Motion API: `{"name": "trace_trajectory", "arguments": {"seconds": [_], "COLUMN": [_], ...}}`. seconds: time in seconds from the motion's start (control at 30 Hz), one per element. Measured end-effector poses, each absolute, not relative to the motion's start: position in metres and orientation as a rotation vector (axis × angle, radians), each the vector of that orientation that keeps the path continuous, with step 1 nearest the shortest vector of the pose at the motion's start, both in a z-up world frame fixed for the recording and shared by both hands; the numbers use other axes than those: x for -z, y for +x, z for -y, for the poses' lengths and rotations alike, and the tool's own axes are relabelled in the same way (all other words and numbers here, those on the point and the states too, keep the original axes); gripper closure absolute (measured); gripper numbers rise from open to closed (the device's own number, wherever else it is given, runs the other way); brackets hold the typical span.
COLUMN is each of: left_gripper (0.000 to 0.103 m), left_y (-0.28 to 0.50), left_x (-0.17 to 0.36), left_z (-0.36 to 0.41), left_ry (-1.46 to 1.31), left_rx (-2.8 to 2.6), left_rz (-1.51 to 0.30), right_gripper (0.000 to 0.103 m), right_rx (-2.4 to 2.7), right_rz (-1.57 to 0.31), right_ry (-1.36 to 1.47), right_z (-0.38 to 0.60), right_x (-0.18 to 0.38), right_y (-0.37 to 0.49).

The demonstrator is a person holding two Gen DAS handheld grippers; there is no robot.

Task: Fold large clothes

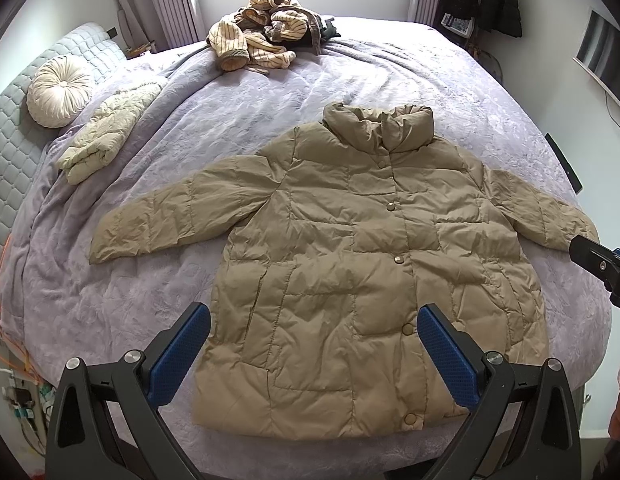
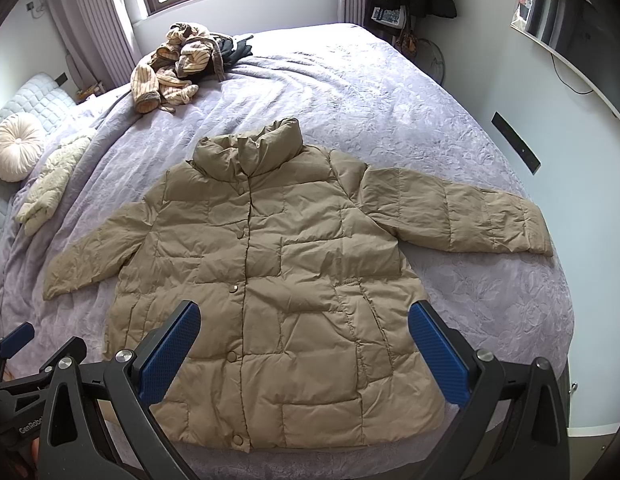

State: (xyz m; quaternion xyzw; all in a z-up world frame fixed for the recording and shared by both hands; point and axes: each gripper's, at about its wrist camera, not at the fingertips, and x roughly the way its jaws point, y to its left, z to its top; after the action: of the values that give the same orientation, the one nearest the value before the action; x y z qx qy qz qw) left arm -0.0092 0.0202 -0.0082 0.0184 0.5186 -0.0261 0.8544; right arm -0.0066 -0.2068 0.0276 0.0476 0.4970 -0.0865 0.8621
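A tan puffer jacket (image 1: 350, 256) lies flat and face up on the lavender bedspread (image 1: 237, 120), snapped shut, collar away from me, both sleeves spread out. It also shows in the right wrist view (image 2: 285, 264). My left gripper (image 1: 314, 356) is open and empty, held above the jacket's hem. My right gripper (image 2: 303, 354) is open and empty, above the hem a little further right. Part of the right gripper shows at the right edge of the left wrist view (image 1: 602, 268), near the right cuff.
A heap of striped and dark clothes (image 1: 265, 36) lies at the far end of the bed. A folded cream quilted garment (image 1: 105, 136) and a round cushion (image 1: 57, 92) lie at the left by the headboard. Cables (image 1: 13, 364) hang at the bed's left side.
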Motion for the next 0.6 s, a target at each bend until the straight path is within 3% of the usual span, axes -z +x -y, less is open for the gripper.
{"name": "trace_trajectory", "arguments": {"seconds": [0.6], "left_gripper": [0.0], "left_y": [-0.009], "left_x": [0.0088], "left_z": [-0.023], "left_ry": [0.038], "left_rx": [0.055], "left_rz": [-1.095], "right_gripper": [0.0], "right_rx": [0.179], "right_rz": [-1.045], "right_ry": [0.097], "right_z": [0.2037], "right_x": [-0.0277], "right_y": [-0.0042]}}
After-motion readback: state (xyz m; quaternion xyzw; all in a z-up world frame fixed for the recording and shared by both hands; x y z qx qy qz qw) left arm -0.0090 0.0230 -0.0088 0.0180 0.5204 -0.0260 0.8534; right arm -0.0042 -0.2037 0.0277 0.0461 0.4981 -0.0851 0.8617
